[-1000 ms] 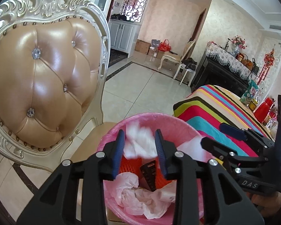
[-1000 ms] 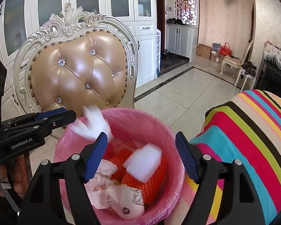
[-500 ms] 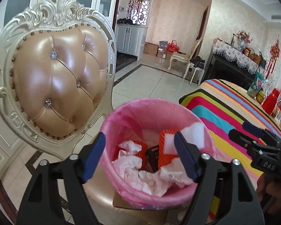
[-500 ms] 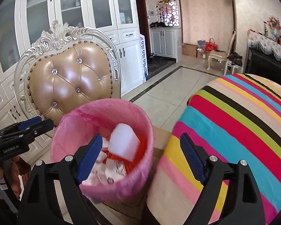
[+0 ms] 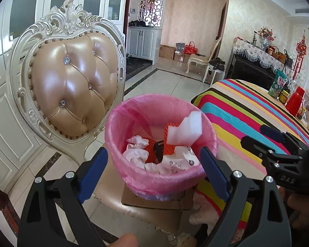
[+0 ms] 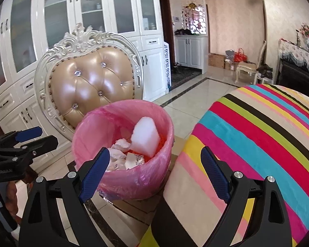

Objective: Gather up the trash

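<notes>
Trash: white foam block (image 5: 185, 129), crumpled paper (image 5: 137, 151) and orange netting (image 5: 168, 142) lie inside the pink-lined bin (image 5: 134, 111).
Bin: stands on a cardboard piece (image 5: 154, 200) on the chair (image 5: 72, 86) seat, beside the striped counter (image 6: 257, 135).
Left gripper (image 5: 153, 173): fingers apart, empty, near the bin.
Right gripper (image 6: 154, 164): fingers apart, empty.

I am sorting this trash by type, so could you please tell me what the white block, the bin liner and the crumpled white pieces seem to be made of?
White block: probably soft foam, matte with a faintly fuzzy surface and cut edges.
Bin liner: thin pink plastic film, glossy, translucent and wrinkled over the rim.
Crumpled white pieces: likely tissue or paper, matte with soft creases; some carry print, so may be wrappers.
</notes>
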`<move>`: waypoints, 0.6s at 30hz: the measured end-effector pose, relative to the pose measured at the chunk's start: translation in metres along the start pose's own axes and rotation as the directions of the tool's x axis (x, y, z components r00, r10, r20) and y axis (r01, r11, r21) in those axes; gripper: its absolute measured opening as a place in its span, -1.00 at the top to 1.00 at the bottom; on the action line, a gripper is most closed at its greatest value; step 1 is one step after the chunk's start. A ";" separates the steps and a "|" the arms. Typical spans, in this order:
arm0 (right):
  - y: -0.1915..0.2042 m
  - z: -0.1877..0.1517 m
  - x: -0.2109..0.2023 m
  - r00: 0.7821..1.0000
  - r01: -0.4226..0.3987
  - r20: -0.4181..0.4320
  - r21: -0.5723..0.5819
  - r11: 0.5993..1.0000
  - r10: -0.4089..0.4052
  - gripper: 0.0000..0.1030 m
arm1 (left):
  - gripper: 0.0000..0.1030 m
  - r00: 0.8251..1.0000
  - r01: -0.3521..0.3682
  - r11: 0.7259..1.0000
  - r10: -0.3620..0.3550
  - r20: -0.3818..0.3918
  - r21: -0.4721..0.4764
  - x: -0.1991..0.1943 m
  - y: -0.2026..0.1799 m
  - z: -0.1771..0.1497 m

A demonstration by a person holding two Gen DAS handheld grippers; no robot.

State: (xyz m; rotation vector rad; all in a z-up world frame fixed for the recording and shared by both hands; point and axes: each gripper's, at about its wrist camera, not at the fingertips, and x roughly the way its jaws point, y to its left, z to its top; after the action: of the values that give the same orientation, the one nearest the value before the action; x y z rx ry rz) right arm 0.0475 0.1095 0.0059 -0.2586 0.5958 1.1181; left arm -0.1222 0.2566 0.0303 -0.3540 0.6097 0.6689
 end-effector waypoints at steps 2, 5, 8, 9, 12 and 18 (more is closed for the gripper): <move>0.001 -0.001 -0.005 1.000 -0.010 0.015 -0.006 1.000 0.010 -0.65 | -0.71 1.000 -0.017 1.000 0.017 -0.001 0.006 -0.006 0.000 -0.003; 0.003 -0.001 -0.008 1.000 -0.020 0.016 -0.019 1.000 0.020 -0.65 | -0.74 1.000 -0.029 1.000 0.029 -0.005 0.011 -0.011 -0.003 -0.006; 0.004 0.000 -0.009 1.000 -0.025 0.015 -0.026 0.999 0.025 -0.65 | -0.74 0.999 -0.042 0.999 0.042 -0.006 0.010 -0.012 -0.003 -0.009; 0.005 0.000 -0.009 1.000 -0.024 0.013 -0.032 0.999 0.024 -0.65 | -0.74 0.999 -0.044 0.999 0.044 -0.006 0.007 -0.013 -0.003 -0.009; 0.006 0.000 -0.007 1.000 -0.026 0.005 -0.041 0.999 0.026 -0.65 | -0.74 0.999 -0.053 0.999 0.053 -0.005 0.004 -0.014 -0.002 -0.009; 0.005 -0.001 -0.004 0.999 -0.036 -0.003 -0.036 0.999 0.036 -0.65 | -0.74 0.999 -0.054 0.998 0.054 -0.004 0.008 -0.014 -0.003 -0.007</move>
State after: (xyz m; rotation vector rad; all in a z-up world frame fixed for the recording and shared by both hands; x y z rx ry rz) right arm 0.0409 0.1080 0.0082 -0.2812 0.5854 1.1641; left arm -0.1325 0.2443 0.0339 -0.3329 0.6276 0.7179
